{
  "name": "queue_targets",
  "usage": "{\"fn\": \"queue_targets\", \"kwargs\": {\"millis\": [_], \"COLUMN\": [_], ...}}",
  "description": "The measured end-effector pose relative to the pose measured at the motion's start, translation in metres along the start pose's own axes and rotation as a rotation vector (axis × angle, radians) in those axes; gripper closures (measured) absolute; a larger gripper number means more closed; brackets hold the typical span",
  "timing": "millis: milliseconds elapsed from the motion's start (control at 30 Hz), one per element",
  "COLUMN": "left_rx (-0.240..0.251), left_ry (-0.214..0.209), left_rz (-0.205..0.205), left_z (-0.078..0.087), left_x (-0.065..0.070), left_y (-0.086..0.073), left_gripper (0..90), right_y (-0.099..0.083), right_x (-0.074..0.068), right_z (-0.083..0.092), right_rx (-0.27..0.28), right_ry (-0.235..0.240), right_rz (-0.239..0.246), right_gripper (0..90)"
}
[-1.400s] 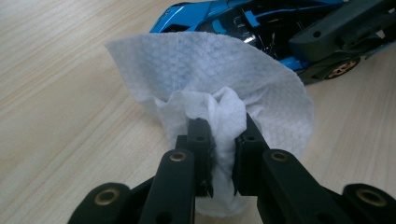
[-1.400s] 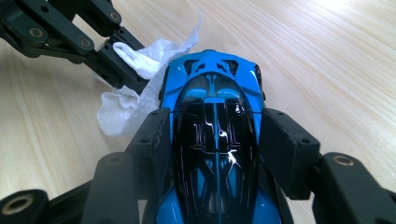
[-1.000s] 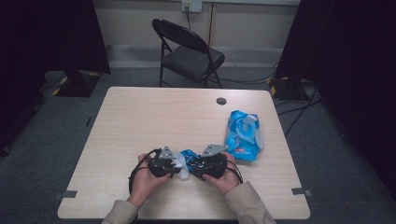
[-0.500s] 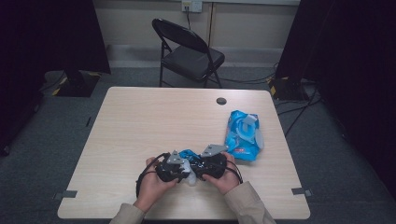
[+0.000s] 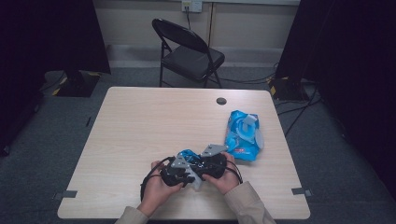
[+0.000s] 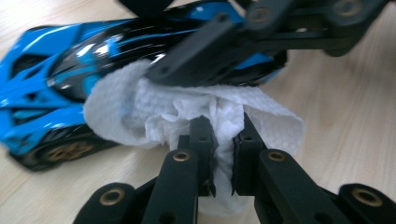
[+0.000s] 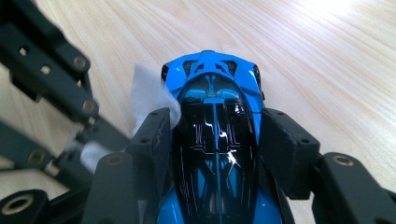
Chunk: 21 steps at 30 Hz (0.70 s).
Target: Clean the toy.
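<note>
High view: both claws meet low on the table [image 5: 140, 121], close to its near edge. The left claw [image 6: 223, 140] is pinched narrow on a white wipe [image 6: 187, 109], which is pressed against the side of a blue and black toy car [image 6: 56, 88]. The right claw [image 7: 215, 140] grips that car across its body, one jaw on each flank, and its black linkage crosses just above the wipe and crowds that side. Beyond the right claw, off to its right, lies a blue pack of wipes [image 5: 243, 134] with its lid flipped open, near the table's right edge. Farther off, a small dark hole cover [image 5: 221, 101] sits near the far edge, and a folding chair [image 5: 189, 51] stands past it on the floor. Bare wood stretches to the left of the claws and ahead of them. Compared with a second ago, the left claw has slid a little rightward along the car, while the right claw and car kept their place.
</note>
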<state>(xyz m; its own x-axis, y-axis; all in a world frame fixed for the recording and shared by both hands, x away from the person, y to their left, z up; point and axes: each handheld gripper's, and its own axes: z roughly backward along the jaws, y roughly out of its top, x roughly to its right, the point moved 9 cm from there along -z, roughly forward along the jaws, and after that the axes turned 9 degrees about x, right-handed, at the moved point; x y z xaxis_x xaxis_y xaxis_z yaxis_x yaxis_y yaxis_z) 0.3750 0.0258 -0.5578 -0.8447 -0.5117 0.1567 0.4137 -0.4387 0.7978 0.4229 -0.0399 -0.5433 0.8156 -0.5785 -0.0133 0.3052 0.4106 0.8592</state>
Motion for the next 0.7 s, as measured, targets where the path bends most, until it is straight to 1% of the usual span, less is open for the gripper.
{"fn": "queue_targets", "kwargs": {"millis": [33,67,167,233,467,567,700], "left_rx": [0.0,-0.01,-0.01,-0.005,-0.005,-0.007,-0.003], "left_ry": [0.0,-0.001,-0.008,-0.024,-0.042,-0.048,-0.054], "left_rz": [0.0,-0.01,-0.005,0.003,-0.007,-0.014,-0.01], "left_z": [0.0,-0.002,-0.002,-0.003,-0.008,-0.009,-0.009], "left_x": [0.0,0.003,0.005,0.007,0.015,0.017,0.018], "left_y": [0.0,0.001,0.001,0.001,0.003,0.003,0.003], "left_gripper": [82.0,82.0,82.0,82.0,82.0,82.0,82.0], "right_y": [0.0,0.0,0.0,0.0,0.0,0.0,0.0], "right_x": [0.0,0.0,0.0,0.0,0.0,0.0,0.0], "right_z": [0.0,0.0,0.0,0.0,0.0,0.0,0.0], "right_rx": [0.0,0.0,-0.002,-0.002,0.0,0.001,0.001], "right_ry": [0.0,0.0,0.0,0.0,0.001,0.001,0.002], "right_rz": [0.0,-0.003,-0.004,-0.004,-0.006,-0.007,-0.009], "right_gripper": [44.7,44.6,44.6,44.6,44.6,44.6,44.6]}}
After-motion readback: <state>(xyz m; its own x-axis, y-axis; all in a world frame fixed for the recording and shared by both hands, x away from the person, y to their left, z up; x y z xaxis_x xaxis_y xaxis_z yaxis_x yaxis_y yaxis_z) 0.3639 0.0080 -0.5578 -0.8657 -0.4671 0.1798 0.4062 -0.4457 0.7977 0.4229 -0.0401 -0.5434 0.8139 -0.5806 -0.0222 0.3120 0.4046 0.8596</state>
